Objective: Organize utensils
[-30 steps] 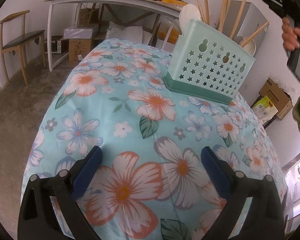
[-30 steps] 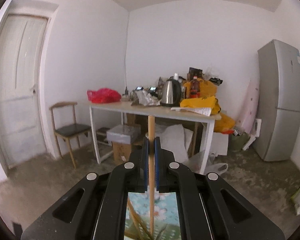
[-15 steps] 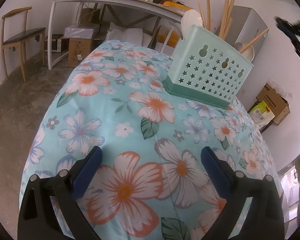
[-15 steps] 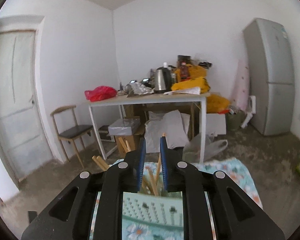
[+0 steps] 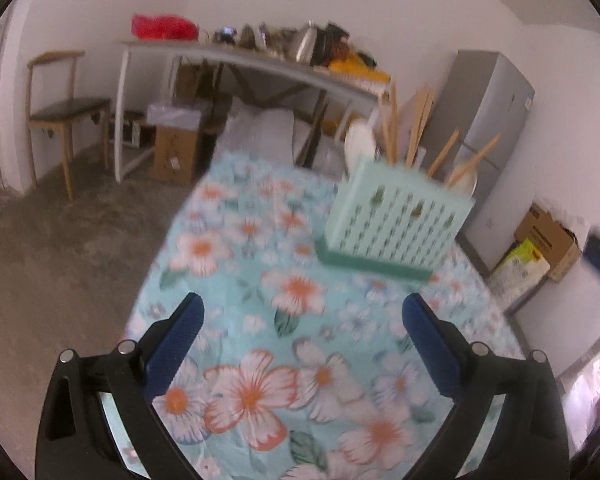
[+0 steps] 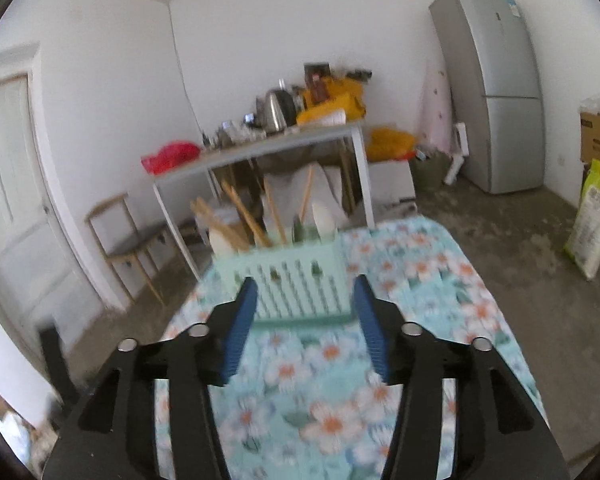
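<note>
- The left gripper (image 5: 300,322), black with blue ribbed pads, hangs over the near part of the tabletop (image 5: 228,360) with its jaws spread wide and nothing between them.
- The right gripper (image 6: 306,316) is likewise released and empty, its jaws parted and framing the holder from above the cloth.
- The tabletop, covered in a light blue cloth printed with orange and white flowers, shows no loose utensil in either view.
- Further back stands the pale green plastic utensil holder (image 5: 396,222) with star-shaped holes, upright on the cloth towards the far right edge.
- In it sit the wooden chopsticks (image 5: 420,124), leaning at several angles, and the white spoons (image 5: 358,140).
- Judging by this, sorting looks finished or nearly so; the next move calls for checking for any stray piece, or drawing both grippers away.
- Both views are blurred, so finer detail inside the holder cannot be told.
</note>
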